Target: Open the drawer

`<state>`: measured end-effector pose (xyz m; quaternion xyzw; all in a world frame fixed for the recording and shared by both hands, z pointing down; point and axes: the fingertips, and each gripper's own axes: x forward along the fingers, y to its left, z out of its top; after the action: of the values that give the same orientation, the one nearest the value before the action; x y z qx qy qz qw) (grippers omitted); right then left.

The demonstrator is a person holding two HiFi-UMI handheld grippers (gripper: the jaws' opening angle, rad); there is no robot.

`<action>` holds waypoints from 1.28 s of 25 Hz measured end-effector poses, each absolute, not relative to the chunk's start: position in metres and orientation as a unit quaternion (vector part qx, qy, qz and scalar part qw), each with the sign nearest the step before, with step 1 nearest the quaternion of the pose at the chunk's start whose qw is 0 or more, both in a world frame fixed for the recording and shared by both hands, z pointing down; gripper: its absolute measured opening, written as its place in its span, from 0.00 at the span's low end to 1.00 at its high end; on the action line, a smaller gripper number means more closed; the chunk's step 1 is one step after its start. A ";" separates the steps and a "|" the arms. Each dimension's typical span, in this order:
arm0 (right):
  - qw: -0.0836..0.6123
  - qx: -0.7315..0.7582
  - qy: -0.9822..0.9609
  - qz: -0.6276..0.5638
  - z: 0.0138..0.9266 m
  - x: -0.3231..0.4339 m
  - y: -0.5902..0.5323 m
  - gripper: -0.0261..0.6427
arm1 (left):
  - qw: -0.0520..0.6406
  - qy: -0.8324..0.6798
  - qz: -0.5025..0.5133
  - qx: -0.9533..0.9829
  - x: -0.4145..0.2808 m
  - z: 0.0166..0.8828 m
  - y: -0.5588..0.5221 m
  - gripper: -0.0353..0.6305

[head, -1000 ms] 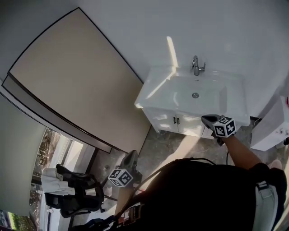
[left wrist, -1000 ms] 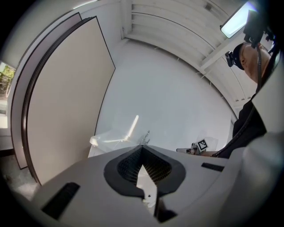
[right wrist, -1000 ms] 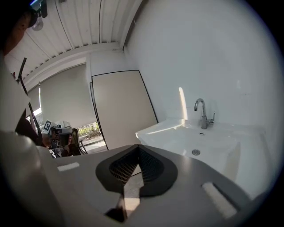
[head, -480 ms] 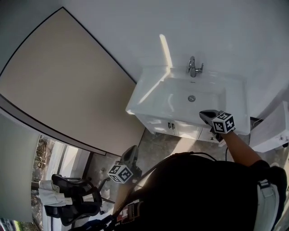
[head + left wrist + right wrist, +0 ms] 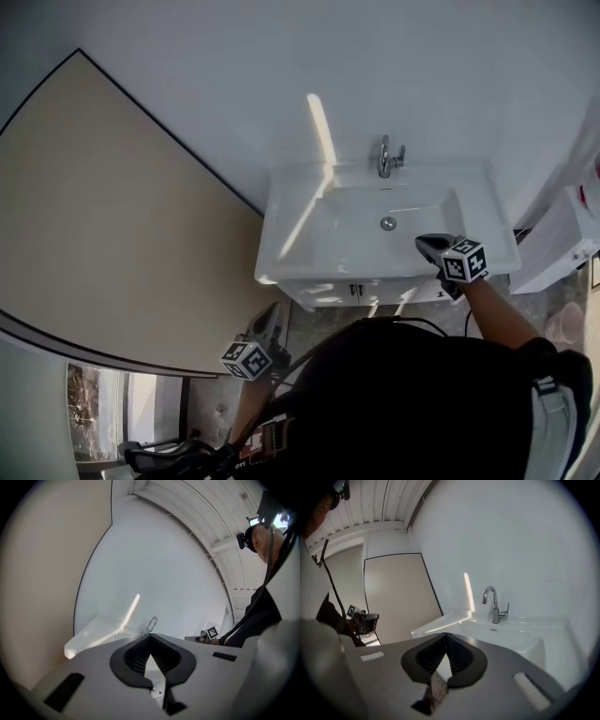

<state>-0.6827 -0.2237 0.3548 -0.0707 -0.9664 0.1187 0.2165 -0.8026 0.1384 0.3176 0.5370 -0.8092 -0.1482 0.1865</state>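
A white vanity (image 5: 281, 253) with a basin and a chrome faucet (image 5: 386, 155) stands against the wall. Its cabinet front (image 5: 328, 293) under the top shows two small dark handles (image 5: 356, 292) and looks closed. My right gripper (image 5: 427, 246) hovers shut and empty over the basin's front right rim. In the right gripper view it (image 5: 446, 639) points at the faucet (image 5: 494, 604). My left gripper (image 5: 272, 314) hangs lower, left of the cabinet front, shut and empty. The left gripper view has it (image 5: 151, 644) aimed at the vanity top (image 5: 93, 637).
A large beige panel (image 5: 112, 216) fills the wall to the left of the vanity. A white unit (image 5: 562, 248) stands close on the right, with a pale cup (image 5: 565, 323) on the floor by it. A window (image 5: 103, 412) lies low at the left.
The vanity has drawn nearer and now lies almost below me. Both grippers have moved toward it, the left one farther. Both stay shut.
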 end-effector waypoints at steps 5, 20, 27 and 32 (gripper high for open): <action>0.204 0.002 -0.969 0.139 0.343 -0.703 -0.213 0.04 | 0.199 -0.773 -0.123 0.590 -0.875 0.305 0.139 0.04; 0.207 0.160 -0.948 0.182 0.377 -0.627 -0.209 0.04 | 0.232 -0.659 -0.096 0.709 -0.908 0.329 0.060 0.04; 0.193 0.173 -0.949 0.182 0.376 -0.607 -0.240 0.04 | 0.240 -0.630 -0.078 0.734 -0.875 0.337 0.016 0.04; 0.200 0.143 -0.954 0.174 0.380 -0.603 -0.268 0.04 | 0.237 -0.647 -0.081 0.720 -0.856 0.336 -0.006 0.04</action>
<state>-0.6034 -0.2676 0.3805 0.1430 -0.9535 0.1738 0.2003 -0.8557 -0.0059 0.3360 0.7199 -0.6474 -0.0808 0.2368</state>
